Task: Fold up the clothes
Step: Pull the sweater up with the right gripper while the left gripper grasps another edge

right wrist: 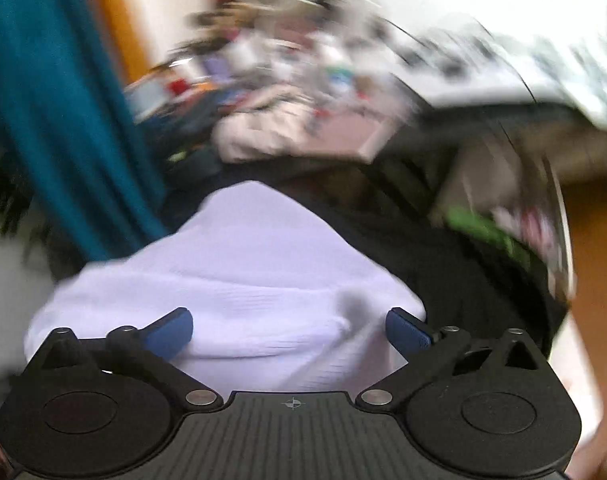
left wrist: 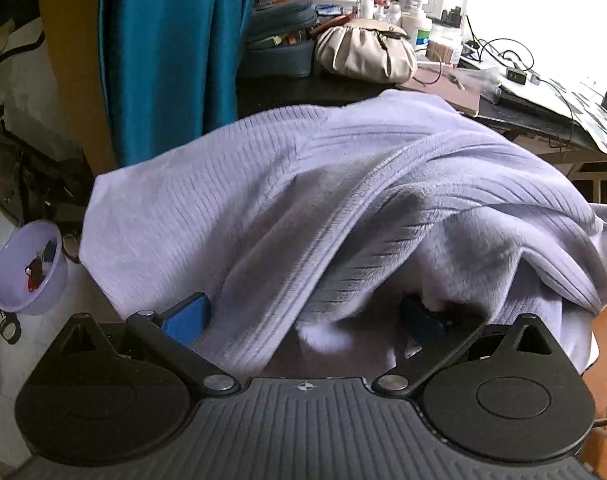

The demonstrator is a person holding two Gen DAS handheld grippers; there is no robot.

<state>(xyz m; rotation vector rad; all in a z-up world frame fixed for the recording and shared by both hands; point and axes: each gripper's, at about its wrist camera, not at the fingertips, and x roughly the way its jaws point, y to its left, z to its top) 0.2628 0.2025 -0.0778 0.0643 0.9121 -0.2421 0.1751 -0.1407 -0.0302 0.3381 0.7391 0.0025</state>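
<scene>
progress: early, garment (left wrist: 343, 200) bunched, no neat fold showing; flattening and folding left
garment look: pale lilac ribbed knit, fleecy inside, rumpled heap
garment place: draped on low surface in front of cluttered desk (left wrist: 383, 92)
left gripper (left wrist: 303, 316): spread wide, cloth between fingers, unpinched
right gripper (right wrist: 289, 330): released, wide apart above cloth; view blurred

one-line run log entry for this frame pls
task: fold clothes | left gripper: open, over bunched lavender ribbed garment | right gripper: open, nothing gripped, above garment | right view: blurred
</scene>
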